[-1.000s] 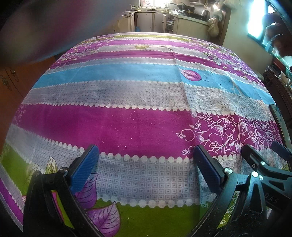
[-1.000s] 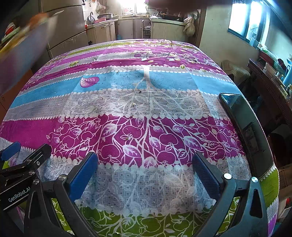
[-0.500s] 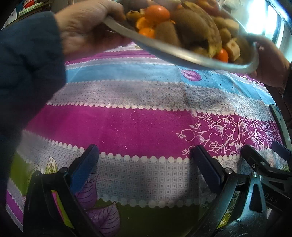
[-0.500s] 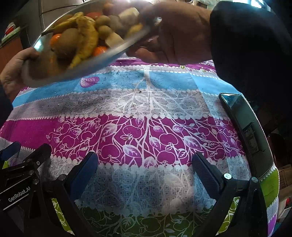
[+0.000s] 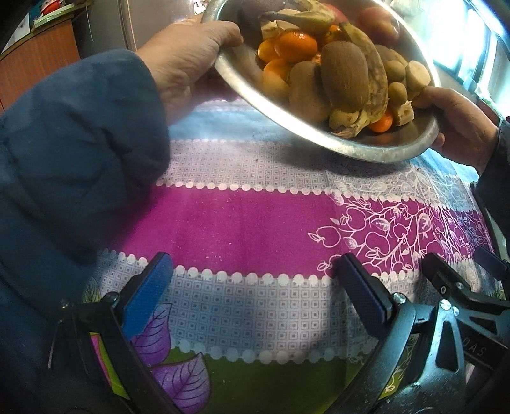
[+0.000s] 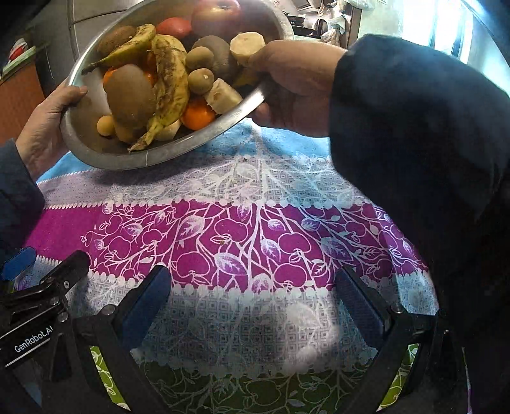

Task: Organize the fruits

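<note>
Fruit fills a metal bowl (image 5: 350, 149) that two bare hands hold tilted in the air above the far part of the table. Inside it lie brown kiwis (image 5: 344, 76), spotted bananas (image 6: 169, 82), small oranges (image 5: 295, 46), a red apple (image 6: 216, 14) at the back, and pale cut pieces (image 6: 221, 95) whose kind is unclear. One hand (image 5: 188, 60) grips the bowl's rim from the left, and the other hand (image 6: 293, 86) supports the right side; both arms wear dark blue sleeves (image 5: 73, 153). The bowl's lower lip points toward the cameras, so the fruit leans downhill.

Beneath it stretches a striped tablecloth (image 6: 242, 245) in magenta, blue, grey and green, printed with apples and leaves, with nothing lying on it in these views.

Nearest the cameras, the left gripper (image 5: 251, 293) rests low by the table's near edge, its blue-padded jaws spread wide and holding nothing. The right gripper (image 6: 255, 299) sits just beside it, equally wide and empty.

Judging from this, the fruit is being brought to the table. To do it well, the bowl should be lowered or tipped gently onto the middle of the cloth, clear of the grippers, so round pieces do not roll off the edge.
</note>
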The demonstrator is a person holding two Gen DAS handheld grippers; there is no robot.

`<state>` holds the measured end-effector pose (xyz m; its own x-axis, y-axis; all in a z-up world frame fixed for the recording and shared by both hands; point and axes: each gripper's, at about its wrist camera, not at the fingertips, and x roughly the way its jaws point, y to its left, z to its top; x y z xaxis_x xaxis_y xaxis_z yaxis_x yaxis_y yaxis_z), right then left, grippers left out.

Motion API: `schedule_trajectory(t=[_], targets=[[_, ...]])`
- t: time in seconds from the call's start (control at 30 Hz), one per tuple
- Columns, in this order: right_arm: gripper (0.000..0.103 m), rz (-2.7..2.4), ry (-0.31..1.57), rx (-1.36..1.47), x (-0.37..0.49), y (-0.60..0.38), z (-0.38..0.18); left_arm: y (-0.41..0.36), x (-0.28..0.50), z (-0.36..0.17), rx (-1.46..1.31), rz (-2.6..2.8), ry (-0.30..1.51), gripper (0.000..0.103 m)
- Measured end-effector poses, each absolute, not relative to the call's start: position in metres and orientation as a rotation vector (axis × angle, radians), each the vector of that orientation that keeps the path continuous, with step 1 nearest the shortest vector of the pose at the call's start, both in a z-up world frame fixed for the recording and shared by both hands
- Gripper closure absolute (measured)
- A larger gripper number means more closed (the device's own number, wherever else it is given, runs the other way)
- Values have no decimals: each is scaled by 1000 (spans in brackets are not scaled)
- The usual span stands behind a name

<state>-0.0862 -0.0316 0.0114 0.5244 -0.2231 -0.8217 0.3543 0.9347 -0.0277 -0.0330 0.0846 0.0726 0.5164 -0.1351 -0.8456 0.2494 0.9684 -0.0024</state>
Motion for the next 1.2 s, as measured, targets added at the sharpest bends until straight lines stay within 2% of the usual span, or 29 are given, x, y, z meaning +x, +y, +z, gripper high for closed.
schedule_trajectory(t=[1.2], targets=[[0,-343,954,154,-89,-32,10,79,-33,72,121,-230,1000,0]])
